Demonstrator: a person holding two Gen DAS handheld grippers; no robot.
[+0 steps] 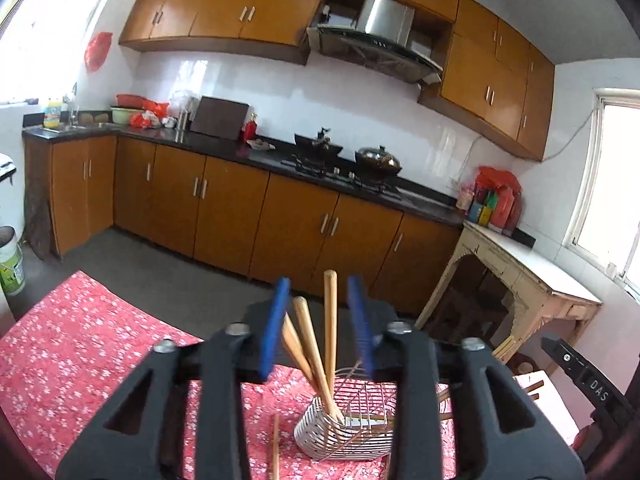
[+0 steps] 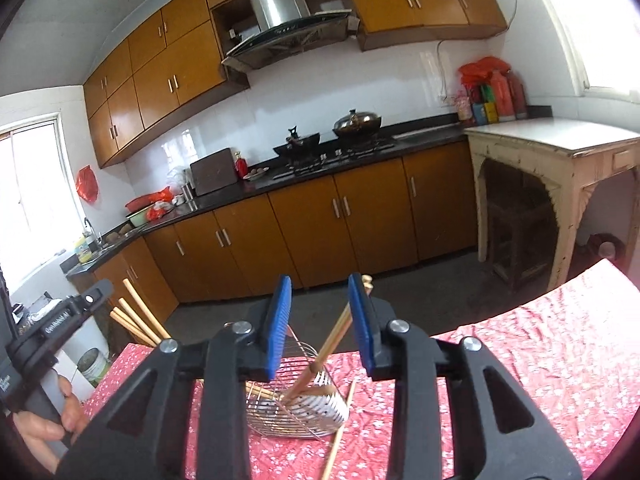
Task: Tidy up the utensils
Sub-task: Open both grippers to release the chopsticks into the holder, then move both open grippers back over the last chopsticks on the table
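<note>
The wire utensil basket [image 1: 344, 428] lies tipped on its side on my red floral tablecloth [image 1: 80, 360], chopsticks [image 1: 316, 352] poking up out of it and 1 loose chopstick [image 2: 340, 428] lying on the cloth just beside it. My left gripper [image 1: 320, 324] and right gripper [image 2: 320, 320] both hover above it, blue pads spread apart and grasping nothing.

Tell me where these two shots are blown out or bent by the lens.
Left wrist view: the window at upper left is overexposed white, the cabinets bow in a fisheye curve, and the left gripper looks soft up close. Right wrist view: the window at upper right glares, and the countertop curves.
</note>
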